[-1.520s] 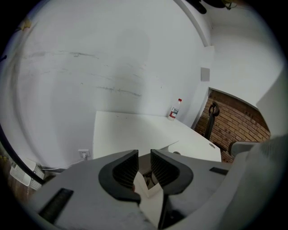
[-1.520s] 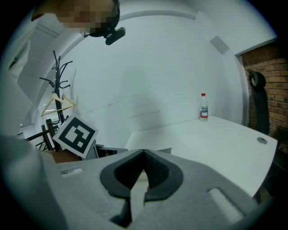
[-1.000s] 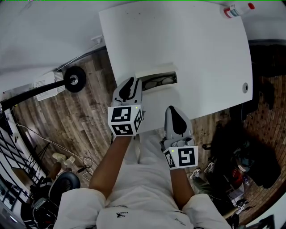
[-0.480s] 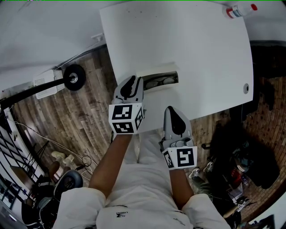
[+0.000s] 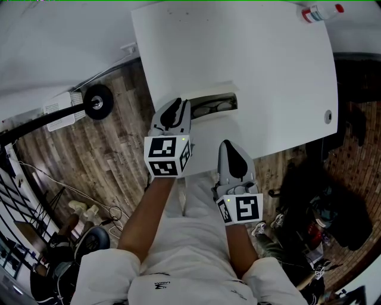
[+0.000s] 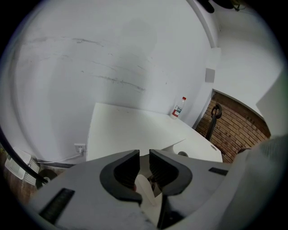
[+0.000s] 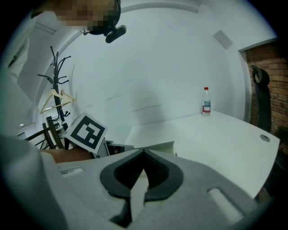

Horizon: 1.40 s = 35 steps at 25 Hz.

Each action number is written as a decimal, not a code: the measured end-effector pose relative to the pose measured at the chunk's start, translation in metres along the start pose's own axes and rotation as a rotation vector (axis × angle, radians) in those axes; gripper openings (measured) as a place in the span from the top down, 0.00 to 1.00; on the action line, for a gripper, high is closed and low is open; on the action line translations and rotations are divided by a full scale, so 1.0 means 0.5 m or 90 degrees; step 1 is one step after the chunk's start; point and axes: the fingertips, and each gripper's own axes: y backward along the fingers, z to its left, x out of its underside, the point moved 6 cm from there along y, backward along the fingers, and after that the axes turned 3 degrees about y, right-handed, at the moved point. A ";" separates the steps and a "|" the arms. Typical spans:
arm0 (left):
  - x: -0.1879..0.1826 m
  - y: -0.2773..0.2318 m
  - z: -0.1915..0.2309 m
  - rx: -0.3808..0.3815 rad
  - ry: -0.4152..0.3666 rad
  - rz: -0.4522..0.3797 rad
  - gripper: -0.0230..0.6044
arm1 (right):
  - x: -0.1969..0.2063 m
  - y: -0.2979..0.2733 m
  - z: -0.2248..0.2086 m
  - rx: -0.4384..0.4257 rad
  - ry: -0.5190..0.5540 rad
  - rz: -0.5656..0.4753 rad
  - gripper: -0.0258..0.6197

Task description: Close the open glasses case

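Seen from the head view, the left gripper (image 5: 177, 107) covers the left end of the glasses case (image 5: 209, 95), so I can't tell whether its tips touch it. Its own view shows only a sliver between the slightly parted jaws. The bottle (image 5: 318, 12) label is too small to read.

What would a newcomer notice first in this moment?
The open case with dark glasses inside, lying near the front left edge of the white table. The left tool, jaws slightly apart, is at the case's left end, while the right tool, shut, hangs over the table's near edge. A bottle stands at the far right corner.
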 end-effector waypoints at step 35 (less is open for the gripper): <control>0.010 0.009 -0.007 -0.006 -0.019 0.004 0.89 | 0.008 0.003 -0.006 0.007 -0.004 0.011 0.96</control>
